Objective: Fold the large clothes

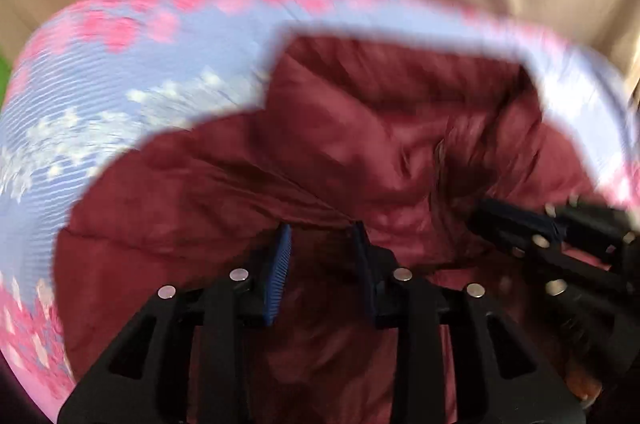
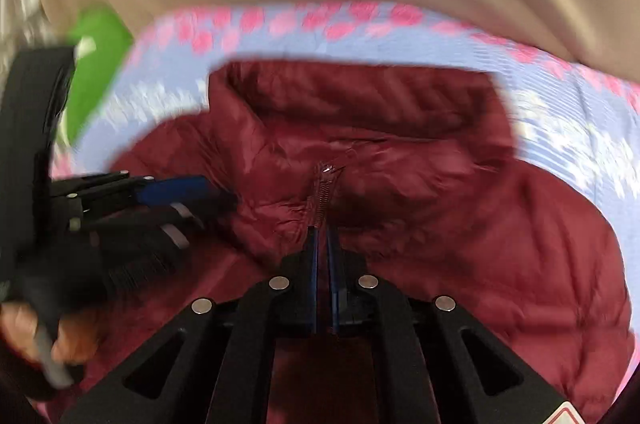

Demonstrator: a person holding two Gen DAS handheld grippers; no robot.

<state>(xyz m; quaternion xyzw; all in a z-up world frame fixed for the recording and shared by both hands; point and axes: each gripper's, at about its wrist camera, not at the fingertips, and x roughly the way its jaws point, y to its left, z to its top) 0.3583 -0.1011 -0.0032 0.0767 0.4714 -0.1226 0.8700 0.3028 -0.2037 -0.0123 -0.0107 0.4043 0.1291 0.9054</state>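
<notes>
Just maroon jacket point(image 2: 460, 224) on bedsheet point(image 2: 560, 112).

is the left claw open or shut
Open: a clear gap shows between the left claw's blue pads over the red jacket.

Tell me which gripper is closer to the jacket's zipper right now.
Right. The right gripper sits just below the zipper, nearly closed on the jacket there. The left gripper is off to the side, partly open over the fabric.

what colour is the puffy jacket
Dark red, maroon. The jacket shows best in the right wrist view.
</notes>
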